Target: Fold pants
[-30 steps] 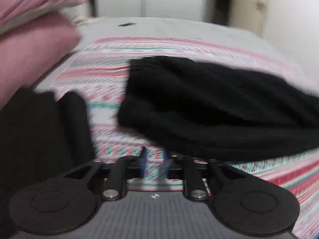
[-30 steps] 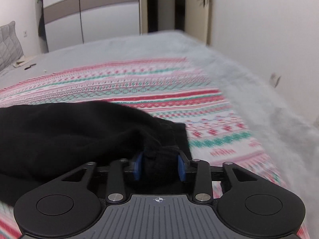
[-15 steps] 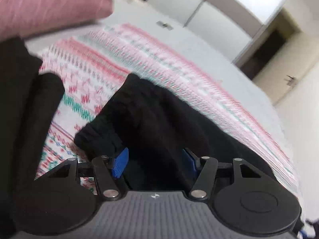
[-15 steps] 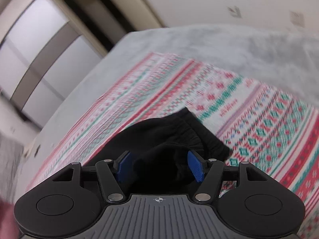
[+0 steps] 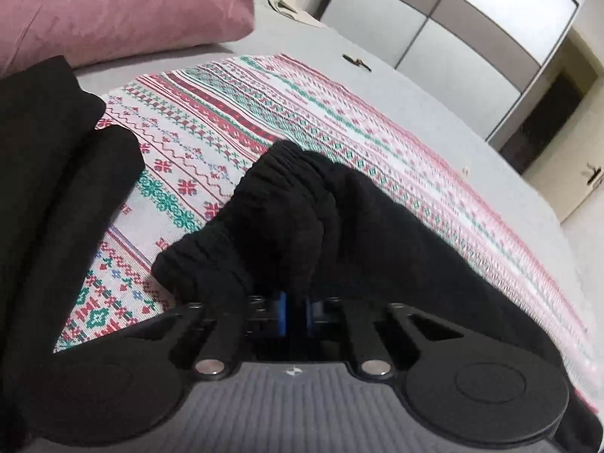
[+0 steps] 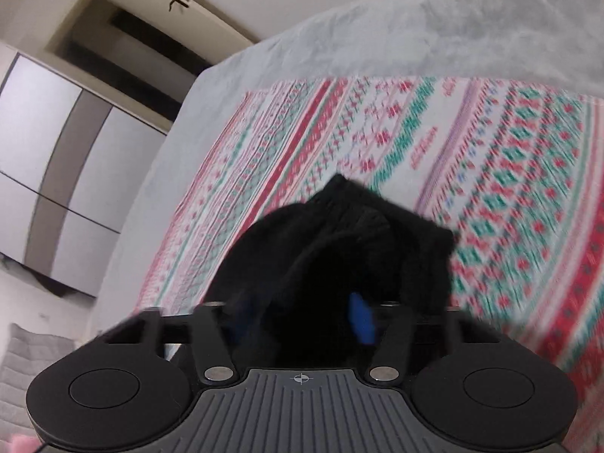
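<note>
The black pants (image 5: 339,226) lie across a red, green and white patterned blanket (image 5: 226,120) on the bed. My left gripper (image 5: 296,313) is shut on the pants at their elastic waistband end, the cloth bunched up over the blue pads. In the right wrist view the other end of the pants (image 6: 339,249) sits between the blue pads of my right gripper (image 6: 302,321). Those jaws stand wide apart around the cloth, with the left pad partly hidden by fabric and blur.
A pink pillow (image 5: 113,7) lies at the far left. Folded black garments (image 5: 49,173) are stacked at the left of the blanket. A grey bedspread (image 6: 453,30) surrounds the blanket. A wardrobe (image 5: 453,22) and a doorway stand beyond.
My left gripper went from open around the waistband to shut on it. My right gripper opened from a narrow grip to wide, and its view tilted and moved over the pants' end.
</note>
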### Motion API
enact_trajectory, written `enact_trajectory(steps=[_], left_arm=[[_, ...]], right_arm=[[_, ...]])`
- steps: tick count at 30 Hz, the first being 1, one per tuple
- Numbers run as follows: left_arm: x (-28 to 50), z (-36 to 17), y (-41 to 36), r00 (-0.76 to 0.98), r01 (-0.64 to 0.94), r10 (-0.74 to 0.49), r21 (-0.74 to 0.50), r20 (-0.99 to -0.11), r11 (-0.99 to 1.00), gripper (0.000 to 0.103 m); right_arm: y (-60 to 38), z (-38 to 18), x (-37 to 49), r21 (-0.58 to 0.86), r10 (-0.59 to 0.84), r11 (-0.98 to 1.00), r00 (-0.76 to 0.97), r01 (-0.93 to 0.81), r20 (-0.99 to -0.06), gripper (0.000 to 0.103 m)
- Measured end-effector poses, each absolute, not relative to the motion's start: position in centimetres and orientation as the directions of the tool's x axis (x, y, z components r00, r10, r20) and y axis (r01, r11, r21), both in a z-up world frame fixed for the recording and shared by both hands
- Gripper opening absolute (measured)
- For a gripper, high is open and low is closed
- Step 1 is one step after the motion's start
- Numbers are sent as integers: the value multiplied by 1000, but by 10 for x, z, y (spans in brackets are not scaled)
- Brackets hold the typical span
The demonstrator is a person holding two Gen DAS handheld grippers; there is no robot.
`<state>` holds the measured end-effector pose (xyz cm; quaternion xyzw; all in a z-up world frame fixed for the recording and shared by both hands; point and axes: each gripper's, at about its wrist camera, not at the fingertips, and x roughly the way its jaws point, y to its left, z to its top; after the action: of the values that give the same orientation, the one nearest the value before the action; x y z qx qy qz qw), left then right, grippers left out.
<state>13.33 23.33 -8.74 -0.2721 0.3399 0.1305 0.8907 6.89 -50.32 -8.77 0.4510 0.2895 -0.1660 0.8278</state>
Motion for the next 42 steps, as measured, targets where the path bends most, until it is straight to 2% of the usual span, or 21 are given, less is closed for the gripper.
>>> enact_trajectory(steps=[1, 2, 6, 8, 11, 13, 15, 17, 21, 22, 23, 25, 27, 33, 35, 37, 39, 41, 42], left_arm=[[133, -85, 235, 738, -425, 46, -410, -673, 807, 37], [135, -81, 237, 736, -432, 42, -421, -675, 797, 37], [144, -53, 249, 765, -436, 13, -503, -644, 747, 35], [133, -33, 252, 802, -417, 26, -528, -597, 740, 35], [110, -23, 255, 808, -402, 31, -511, -589, 759, 35], [100, -36, 251, 770, -409, 45, -439, -636, 800, 35], [97, -62, 246, 712, -396, 28, -369, -702, 841, 35], [98, -85, 243, 673, -370, 0, -337, -739, 866, 36], [93, -83, 239, 674, -339, 10, -298, -738, 892, 37], [93, -80, 239, 675, -331, 10, -290, -738, 898, 39], [93, -78, 239, 671, -320, 5, -284, -742, 904, 42], [94, -77, 240, 656, -304, -5, -271, -755, 913, 64], [89, -76, 242, 650, -308, -3, -268, -760, 913, 71], [69, -55, 267, 713, -400, 28, -374, -700, 837, 73], [71, -41, 269, 747, -397, 23, -418, -664, 817, 73], [77, -30, 263, 775, -363, -20, -470, -632, 805, 79], [88, -21, 248, 801, -298, -83, -517, -592, 802, 84], [104, -16, 229, 811, -269, -119, -546, -573, 794, 86], [112, -17, 221, 815, -268, -131, -568, -565, 778, 86]], right_arm=[[-501, -88, 76, 611, -41, 567, 759, 553, -650, 11], [-498, -88, 80, 585, -53, 588, 748, 559, -662, 7], [-494, -55, 108, 509, -81, 682, 746, 525, -660, 6], [-485, -15, 117, 482, -92, 751, 794, 452, -601, 5], [-466, 52, 105, 472, -54, 834, 895, 285, -443, 5], [-458, 78, 80, 447, -40, 872, 938, 202, -346, 5], [-457, 73, 56, 406, -36, 898, 949, 169, -314, 5], [-465, 39, 43, 380, -52, 900, 919, 213, -391, 5], [-503, -88, 51, 346, -59, 842, 708, 414, -704, 5], [-505, -104, 44, 371, -42, 832, 715, 411, -698, 5], [-504, -108, 32, 394, -45, 832, 755, 391, -654, 5], [-501, -107, 25, 404, -56, 827, 772, 391, -633, 7], [-501, -103, 31, 384, -70, 830, 758, 405, -649, 8], [-499, -90, 44, 266, -176, 857, 737, 440, -653, 13], [-501, -87, 41, 289, -176, 841, 735, 458, -655, 13], [-501, -86, 40, 297, -187, 825, 730, 480, -658, 14], [-494, -80, 42, 265, -236, 816, 714, 514, -659, 23], [-485, -67, 42, 182, -392, 767, 674, 616, -626, 66], [-480, -59, 41, 145, -490, 720, 645, 679, -586, 72]])
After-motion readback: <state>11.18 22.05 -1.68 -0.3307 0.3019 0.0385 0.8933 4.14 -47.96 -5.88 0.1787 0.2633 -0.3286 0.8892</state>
